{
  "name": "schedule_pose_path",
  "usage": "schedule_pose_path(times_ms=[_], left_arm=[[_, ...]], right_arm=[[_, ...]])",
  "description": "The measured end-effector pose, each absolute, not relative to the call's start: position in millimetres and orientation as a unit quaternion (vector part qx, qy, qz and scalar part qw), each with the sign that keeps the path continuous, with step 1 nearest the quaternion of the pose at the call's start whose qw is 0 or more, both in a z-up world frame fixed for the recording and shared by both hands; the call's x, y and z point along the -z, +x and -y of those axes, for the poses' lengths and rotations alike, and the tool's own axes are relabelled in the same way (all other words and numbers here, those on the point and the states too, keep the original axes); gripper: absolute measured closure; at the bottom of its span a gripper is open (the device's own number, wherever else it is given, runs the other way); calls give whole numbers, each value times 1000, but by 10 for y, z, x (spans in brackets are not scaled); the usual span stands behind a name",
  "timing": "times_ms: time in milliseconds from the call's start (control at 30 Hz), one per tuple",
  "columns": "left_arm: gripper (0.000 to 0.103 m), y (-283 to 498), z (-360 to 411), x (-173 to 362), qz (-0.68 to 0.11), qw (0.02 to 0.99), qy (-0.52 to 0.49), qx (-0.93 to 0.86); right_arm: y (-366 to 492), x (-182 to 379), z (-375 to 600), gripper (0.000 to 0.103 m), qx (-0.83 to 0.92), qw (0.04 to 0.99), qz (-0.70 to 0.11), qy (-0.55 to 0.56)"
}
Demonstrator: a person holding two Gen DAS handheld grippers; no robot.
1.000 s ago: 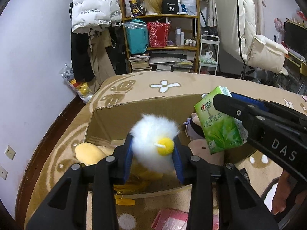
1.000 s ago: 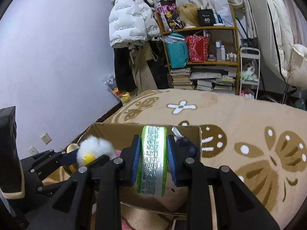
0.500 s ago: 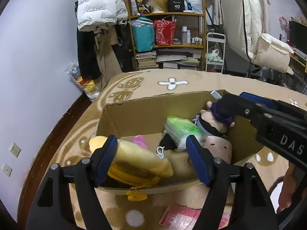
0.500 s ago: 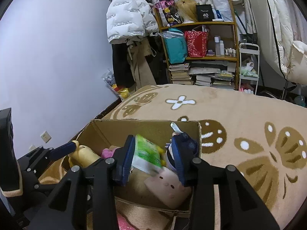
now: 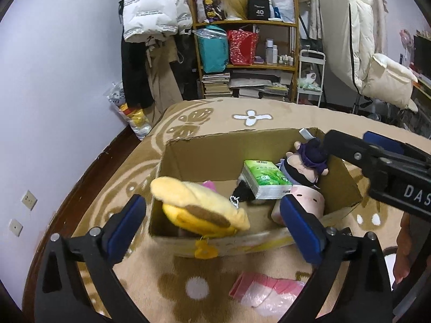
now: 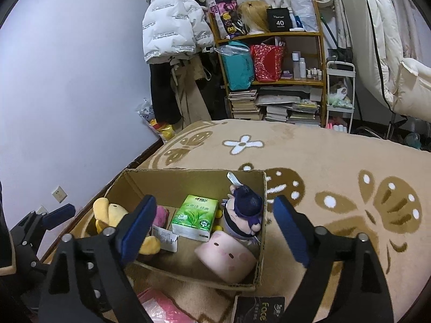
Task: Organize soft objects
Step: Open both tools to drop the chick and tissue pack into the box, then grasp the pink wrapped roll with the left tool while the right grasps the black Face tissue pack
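Lying flat, tissue pack (image 6: 195, 217) (cardboard box (image 6: 188, 180))

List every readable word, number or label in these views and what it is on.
"40": black box on the top shelf.
"DAS": right tongs' body, cut off at the frame edge.
"Face": black packet on the blanket.
Green tissue pack: Chinese print, too small to read.
White jacket: repeated lettering, blurred.

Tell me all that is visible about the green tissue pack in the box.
The green tissue pack is a soft rectangular packet in glossy plastic, with white leaf art and printed characters. It lies tilted inside the cardboard box, leaning on other contents beside the purple-haired doll. Neither gripper touches it.
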State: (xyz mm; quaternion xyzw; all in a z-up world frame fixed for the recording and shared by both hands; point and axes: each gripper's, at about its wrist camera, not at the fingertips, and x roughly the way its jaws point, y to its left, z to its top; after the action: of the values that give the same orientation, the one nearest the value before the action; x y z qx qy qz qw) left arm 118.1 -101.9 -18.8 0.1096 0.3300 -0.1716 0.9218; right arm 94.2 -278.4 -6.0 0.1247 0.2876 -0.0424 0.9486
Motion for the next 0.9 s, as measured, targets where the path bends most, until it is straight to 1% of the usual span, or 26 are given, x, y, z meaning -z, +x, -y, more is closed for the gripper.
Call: schedule_pose_path(times_ms=[67,367,633,900], left_arm=[[3,1143,958,161,-333,922,101,168],[3,912,756,57,-345,923,81,147],[3,643,705,-20,-338,927,92,132],[3,443,710,20,-346,925,97,120]], right_arm=[[883,34,2790,6,44,948,-289,125],[569,-43,2809,6,53,946,-295,125],[345,-75,2757,6,51,943,-309,117],[251,28,2722,6,51,934,-334,116]])
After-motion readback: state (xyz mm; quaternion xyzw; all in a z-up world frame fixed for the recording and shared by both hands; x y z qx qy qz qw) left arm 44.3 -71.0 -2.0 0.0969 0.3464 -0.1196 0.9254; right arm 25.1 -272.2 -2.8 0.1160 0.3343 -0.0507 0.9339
